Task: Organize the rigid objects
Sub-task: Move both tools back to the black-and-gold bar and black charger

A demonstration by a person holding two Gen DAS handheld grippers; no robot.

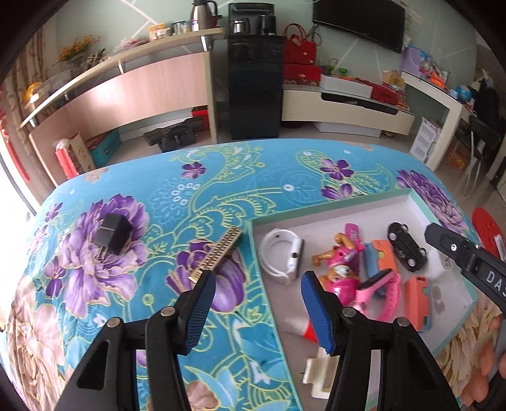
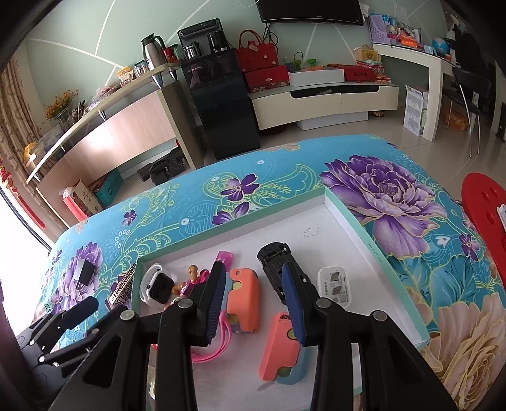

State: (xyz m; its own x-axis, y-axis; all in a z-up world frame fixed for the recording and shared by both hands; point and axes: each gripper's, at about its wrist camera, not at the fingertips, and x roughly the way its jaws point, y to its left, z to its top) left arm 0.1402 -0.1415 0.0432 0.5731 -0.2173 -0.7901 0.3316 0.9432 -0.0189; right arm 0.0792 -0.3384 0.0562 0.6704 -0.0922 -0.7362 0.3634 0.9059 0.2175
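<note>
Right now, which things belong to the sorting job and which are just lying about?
Job: black charger, gold pin strip, both on the cloth; white tray holding toy car, white watch, pink figure.
Lying about: red stool, thermos, TV.

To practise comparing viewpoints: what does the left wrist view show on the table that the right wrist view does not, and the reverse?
Only the left wrist view shows the white plug at the tray's near edge and a red-and-white tube. Only the right wrist view shows the flat white charger lying face up. Both share the tray, black toy car, white watch, orange cases and black adapter.
</note>
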